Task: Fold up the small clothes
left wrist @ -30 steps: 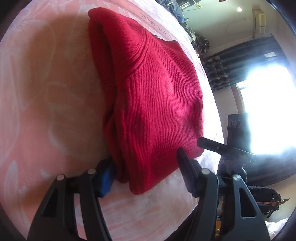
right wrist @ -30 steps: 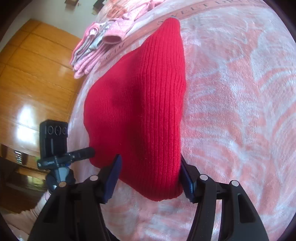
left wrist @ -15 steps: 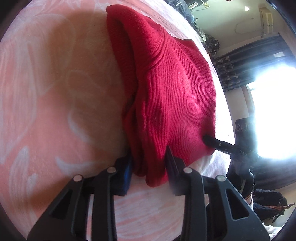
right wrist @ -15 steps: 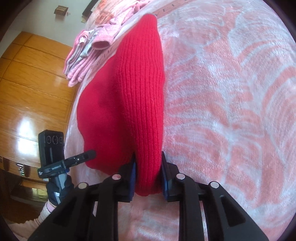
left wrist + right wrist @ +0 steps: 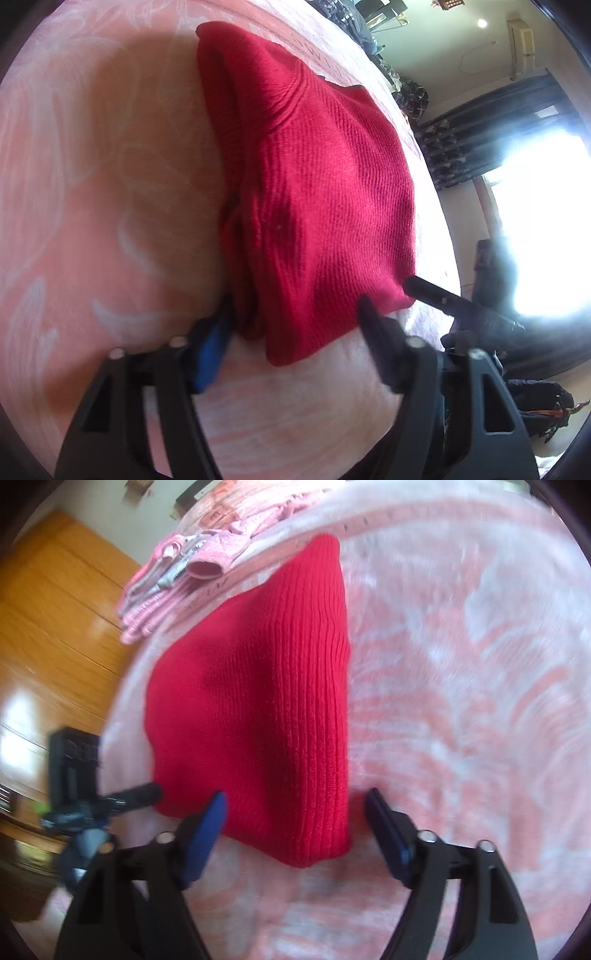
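We are working over a bed (image 5: 461, 664) covered in a pink, white-patterned blanket, and it fills most of both views. On it lies the red sweater (image 5: 325, 192), already doubled into a compact bundle. It sits close to the bed's near edge, with one side running beside the edge that drops to the wooden floor (image 5: 55, 635). At the far edge rests a pile of pink clothes (image 5: 177, 576), well apart from the sweater; we cannot tell how neatly those are folded.

Our left tool (image 5: 295, 325) is spread, its fingers standing either side of the sweater's near corner; the blue-padded finger seems to brush the knit, but nothing is pinched. Our right tool (image 5: 295, 812) is likewise spread wide, straddling the ribbed near end without gripping it. That view is blurred, so fine contact is hard to judge.

We judge the folding of this sweater to be nearly or fully done: the layers lie stacked and both tools are free of it. What seems left is at most a tidying of the bulging side folds, and perhaps moving it toward the pile.
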A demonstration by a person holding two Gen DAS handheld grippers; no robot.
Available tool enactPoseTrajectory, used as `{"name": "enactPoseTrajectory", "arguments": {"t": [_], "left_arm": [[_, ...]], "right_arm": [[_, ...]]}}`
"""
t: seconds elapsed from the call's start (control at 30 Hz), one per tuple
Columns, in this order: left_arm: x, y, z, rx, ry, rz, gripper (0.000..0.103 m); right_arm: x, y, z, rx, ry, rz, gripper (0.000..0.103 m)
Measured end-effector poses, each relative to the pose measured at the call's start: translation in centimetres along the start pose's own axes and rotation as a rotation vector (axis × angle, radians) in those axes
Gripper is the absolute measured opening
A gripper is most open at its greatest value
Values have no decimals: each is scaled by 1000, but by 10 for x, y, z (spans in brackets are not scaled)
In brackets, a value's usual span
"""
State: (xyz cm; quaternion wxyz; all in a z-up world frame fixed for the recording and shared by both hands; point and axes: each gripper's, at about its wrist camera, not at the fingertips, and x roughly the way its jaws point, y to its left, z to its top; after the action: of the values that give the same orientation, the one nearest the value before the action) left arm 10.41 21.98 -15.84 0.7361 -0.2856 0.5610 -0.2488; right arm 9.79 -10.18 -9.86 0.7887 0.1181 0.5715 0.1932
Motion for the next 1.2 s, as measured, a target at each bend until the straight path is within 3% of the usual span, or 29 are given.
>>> {"name": "enactPoseTrajectory", "arguments": {"t": [0.07, 0.2, 0.4, 0.6, 0.93, 1.2], "left_arm": [[-2, -6, -2, 0, 6, 22, 90], [-11, -20, -8, 12, -28, 190, 90], [-35, -32, -19, 4, -107, 338, 91], [-56, -38, -27, 11, -136, 404, 91], [-79, -65, -41, -10, -168, 531, 94], [-94, -86, -52, 48, -219, 626, 94]], "right_arm": [[-11, 12, -2, -53, -40, -101, 93], [-29, 18, -9, -48, -87, -133, 99], [-50, 23, -21, -53, -139, -200, 99], [-67, 36, -28, -58, -158, -289, 99], [-89, 56, -43, -26, -182, -264, 99], [-104, 71, -47, -74, -211, -376, 99]]}}
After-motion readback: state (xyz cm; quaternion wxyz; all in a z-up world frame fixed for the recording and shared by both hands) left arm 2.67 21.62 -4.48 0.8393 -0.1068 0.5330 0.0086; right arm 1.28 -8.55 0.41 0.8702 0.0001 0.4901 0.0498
